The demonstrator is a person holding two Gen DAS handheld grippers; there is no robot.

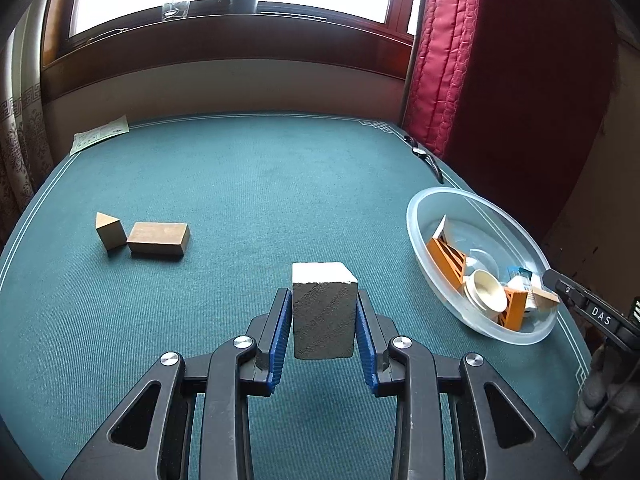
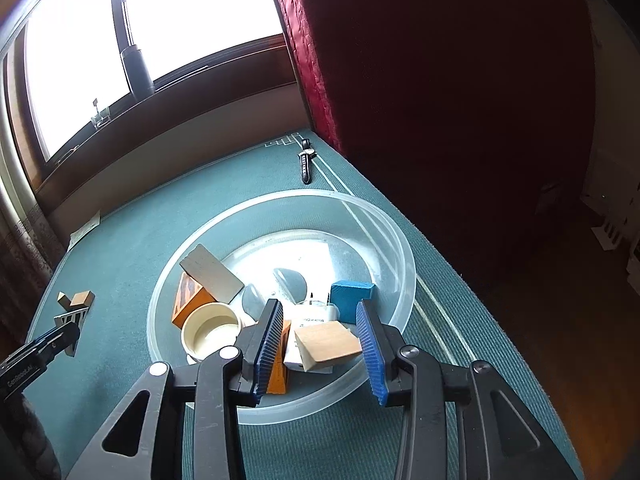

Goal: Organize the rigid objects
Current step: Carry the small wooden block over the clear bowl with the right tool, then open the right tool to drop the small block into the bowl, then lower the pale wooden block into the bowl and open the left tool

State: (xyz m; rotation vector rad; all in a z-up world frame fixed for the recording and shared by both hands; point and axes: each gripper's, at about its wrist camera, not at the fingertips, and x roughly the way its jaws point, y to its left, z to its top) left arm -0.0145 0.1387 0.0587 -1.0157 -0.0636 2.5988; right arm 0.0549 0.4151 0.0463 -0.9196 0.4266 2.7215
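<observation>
Left gripper [image 1: 323, 322] clamps the grey block [image 1: 324, 316] between its blue pads, above the green table [image 1: 240, 200].
I read the right gripper [image 2: 320, 344] as spread open over the clear bowl [image 2: 384, 224], holding nothing; a wooden wedge [image 2: 326, 344] lies in the bowl between its fingers. Two wooden blocks [image 1: 158, 238] sit well apart at far left.

I see the table [image 1: 240, 184] covered with a matt green cloth of fine ribbed weave. The grey block [image 1: 324, 320] looks rough and matt, with a white top. The two blocks [image 1: 158, 238] at my left look like smooth bare wood. The bowl [image 2: 396, 248] is clear, glossy plastic. My gripper pads [image 2: 370, 356] are blue ribbed plastic or rubber, on matt black arms with shiny metal bolts.
</observation>
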